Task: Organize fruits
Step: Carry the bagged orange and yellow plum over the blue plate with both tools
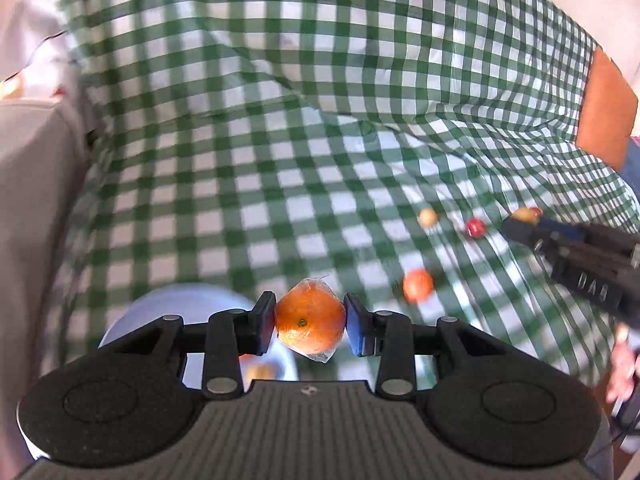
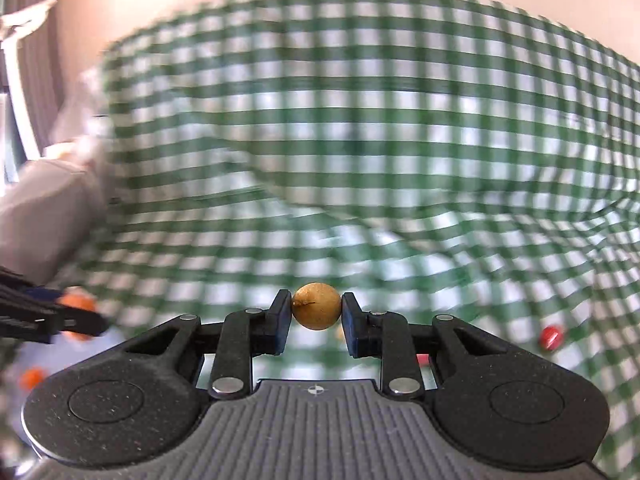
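Note:
My left gripper [image 1: 310, 322] is shut on a plastic-wrapped orange [image 1: 310, 320], held above the green checked cloth [image 1: 280, 160] beside a pale blue bowl [image 1: 180, 304]. My right gripper [image 2: 316, 312] is shut on a small round tan fruit [image 2: 316, 306]; it also shows in the left wrist view [image 1: 524, 220] at the right. On the cloth lie another orange [image 1: 418, 285], a tan fruit [image 1: 427, 217] and a small red fruit [image 1: 475, 227]. The right wrist view shows a red fruit [image 2: 552, 337] on the cloth at the right.
The bowl holds at least one small fruit [image 1: 262, 372]. A grey cushion or armrest [image 1: 36, 208] stands at the left. The cloth is rumpled into folds at the back. An orange-brown patch [image 1: 606, 112] shows at the cloth's far right edge.

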A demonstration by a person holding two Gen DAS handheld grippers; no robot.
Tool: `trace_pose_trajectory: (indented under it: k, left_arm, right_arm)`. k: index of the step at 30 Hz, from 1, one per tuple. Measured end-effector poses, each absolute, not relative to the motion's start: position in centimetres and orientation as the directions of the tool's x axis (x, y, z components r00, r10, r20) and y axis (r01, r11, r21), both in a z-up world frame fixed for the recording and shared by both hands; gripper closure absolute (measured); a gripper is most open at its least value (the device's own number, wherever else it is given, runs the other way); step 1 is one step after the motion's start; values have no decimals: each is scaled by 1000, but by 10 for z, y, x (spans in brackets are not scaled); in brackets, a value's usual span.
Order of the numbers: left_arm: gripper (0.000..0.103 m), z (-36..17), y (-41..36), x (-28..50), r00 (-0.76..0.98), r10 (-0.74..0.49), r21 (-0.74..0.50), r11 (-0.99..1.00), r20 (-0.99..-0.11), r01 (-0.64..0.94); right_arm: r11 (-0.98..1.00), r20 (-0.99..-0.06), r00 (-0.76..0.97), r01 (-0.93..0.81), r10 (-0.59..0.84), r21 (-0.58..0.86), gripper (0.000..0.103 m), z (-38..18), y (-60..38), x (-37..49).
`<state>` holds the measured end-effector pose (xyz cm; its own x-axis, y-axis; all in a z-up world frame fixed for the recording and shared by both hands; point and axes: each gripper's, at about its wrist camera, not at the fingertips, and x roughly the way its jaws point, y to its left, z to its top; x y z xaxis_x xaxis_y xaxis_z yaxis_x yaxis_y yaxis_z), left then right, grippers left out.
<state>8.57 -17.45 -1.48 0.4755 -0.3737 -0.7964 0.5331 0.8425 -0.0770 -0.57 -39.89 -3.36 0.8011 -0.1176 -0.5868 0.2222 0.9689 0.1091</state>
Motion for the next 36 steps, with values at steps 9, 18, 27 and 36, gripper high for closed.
trace_pose_trajectory:
  k: [9,18,27,36]
  left_arm:
    - [62,5,-65,13,515,-311,-47,886,-798,462]
    - [62,23,-3,-23,560,-316,-77,910,-765,408]
    - [62,35,7,-39,586,-347,-103,907,-732,409]
    - [62,37,8,-38,588,-345,-102,908,-732,406]
  right_arm:
    - [979,-629,772,50,88,199,75,1,-263,-72]
    - [981,-610,774,-78,171,175,75,22,-180,-106]
    - [985,-589,793,-87,159,149,75,34,-165,-124]
    - [986,-579,801,-82,152,145,75,37,-166,-130]
